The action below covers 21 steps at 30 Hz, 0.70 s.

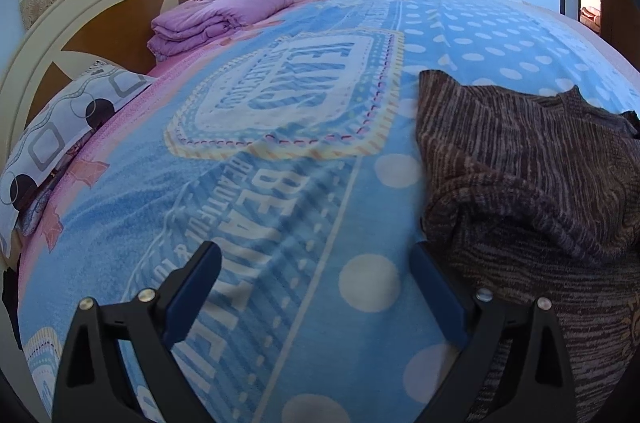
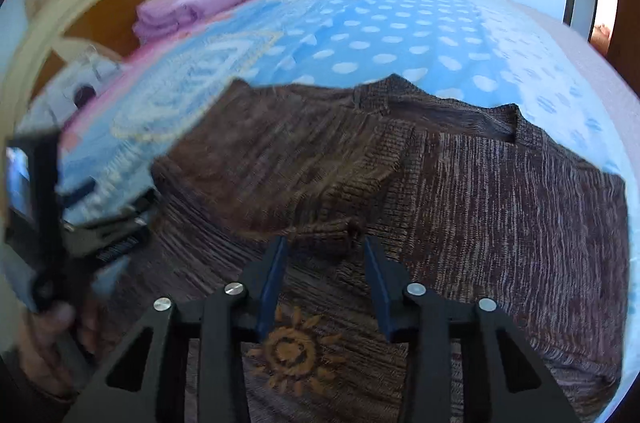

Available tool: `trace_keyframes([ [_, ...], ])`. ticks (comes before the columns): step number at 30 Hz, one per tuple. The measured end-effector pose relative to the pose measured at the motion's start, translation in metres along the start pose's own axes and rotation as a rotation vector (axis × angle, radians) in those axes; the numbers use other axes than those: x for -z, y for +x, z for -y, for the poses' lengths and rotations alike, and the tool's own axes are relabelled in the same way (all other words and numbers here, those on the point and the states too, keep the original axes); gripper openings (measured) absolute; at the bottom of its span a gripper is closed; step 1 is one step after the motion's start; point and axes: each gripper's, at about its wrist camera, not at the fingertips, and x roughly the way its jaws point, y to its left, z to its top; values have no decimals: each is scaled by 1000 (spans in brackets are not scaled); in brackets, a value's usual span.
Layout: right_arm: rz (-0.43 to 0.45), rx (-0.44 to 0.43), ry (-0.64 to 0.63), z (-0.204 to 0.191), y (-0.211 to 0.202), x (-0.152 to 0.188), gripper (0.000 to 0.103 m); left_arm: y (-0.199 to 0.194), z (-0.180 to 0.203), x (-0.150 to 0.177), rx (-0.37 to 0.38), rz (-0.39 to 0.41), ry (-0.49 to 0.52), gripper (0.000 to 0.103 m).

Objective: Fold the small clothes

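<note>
Right wrist view: right tongs part-spread around a sweater fold; left tongs wide, empty.

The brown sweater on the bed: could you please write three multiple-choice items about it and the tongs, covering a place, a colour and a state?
1. Where does the brown sweater lie?
A. on the blue dotted blanket
B. on the folded pink quilt
C. on the floor

2. What colour is the sun motif?
A. white
B. orange
C. green

3. How do the left tongs stand?
A. shut on the sweater
B. open, empty
C. shut on the blanket

Key:
1 A, dotted blanket shows around it.
2 B, orange stitching on brown.
3 B, only blanket shows between the wide-apart fingers.
</note>
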Motion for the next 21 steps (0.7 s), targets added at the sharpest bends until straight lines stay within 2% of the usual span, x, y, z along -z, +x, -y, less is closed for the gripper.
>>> trace_keyframes([
  [3, 11, 0, -5, 2, 3, -3, 1, 0, 0, 0, 4, -2, -7, 99],
  [7, 50, -15, -25, 3, -12, -7, 0, 0, -2, 1, 0, -4, -15, 100],
  [13, 138, 24, -63, 14, -56, -8, 0, 5, -13, 1, -10, -30, -73, 102],
  [15, 128, 40, -94, 17, -57, -3, 0, 7, -15, 1, -13, -41, -85, 103],
  [18, 74, 114, -146, 22, -44, 13, 0, 5, -19, 3, -7, -45, -101, 103],
  [21, 33, 78, -114, 35, -34, 28, 0, 4, -24, 5, 16, -42, -127, 103],
])
